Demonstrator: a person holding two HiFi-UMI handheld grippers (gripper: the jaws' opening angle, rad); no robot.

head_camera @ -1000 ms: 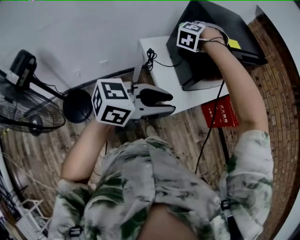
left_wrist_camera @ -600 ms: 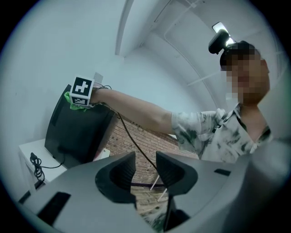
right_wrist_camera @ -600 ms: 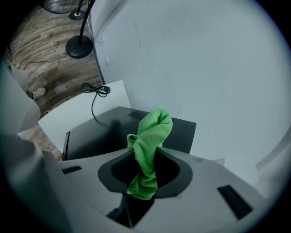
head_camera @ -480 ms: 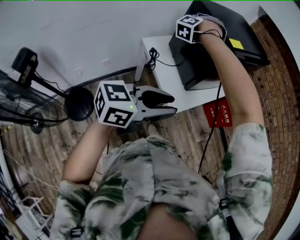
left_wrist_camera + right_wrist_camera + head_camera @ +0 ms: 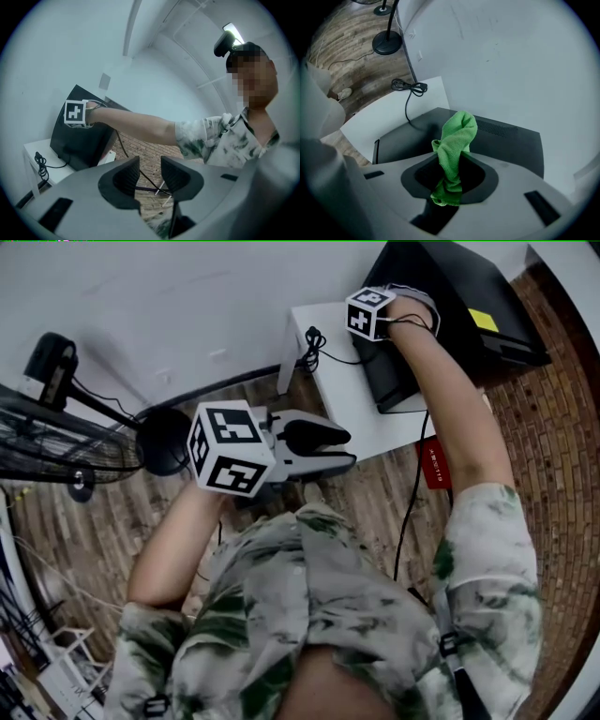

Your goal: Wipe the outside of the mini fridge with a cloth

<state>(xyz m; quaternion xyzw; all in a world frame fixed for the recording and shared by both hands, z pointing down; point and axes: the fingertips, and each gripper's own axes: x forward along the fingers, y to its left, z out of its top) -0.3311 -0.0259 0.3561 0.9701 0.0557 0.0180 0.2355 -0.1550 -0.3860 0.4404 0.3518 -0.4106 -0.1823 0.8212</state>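
The black mini fridge [image 5: 450, 296] stands on a low white table [image 5: 347, 399] against the wall. In the right gripper view, my right gripper [image 5: 452, 180] is shut on a green cloth [image 5: 457, 138], whose bunched end rests against the fridge's top [image 5: 506, 140]. From the head view only its marker cube [image 5: 368, 313] shows, at the fridge's left edge. My left gripper [image 5: 349, 449] hangs in the air in front of the table, away from the fridge. Its jaws are a little apart and hold nothing [image 5: 150, 176].
A coiled black cable [image 5: 309, 338] lies on the table's left end. A standing fan [image 5: 56, 456] with a round base [image 5: 164, 442] is on the wood floor at left. A red box [image 5: 433, 463] sits under the table. A yellow label [image 5: 485, 320] marks the fridge.
My right gripper has slid with the cloth toward the fridge's left edge. The left gripper has stayed where it was.
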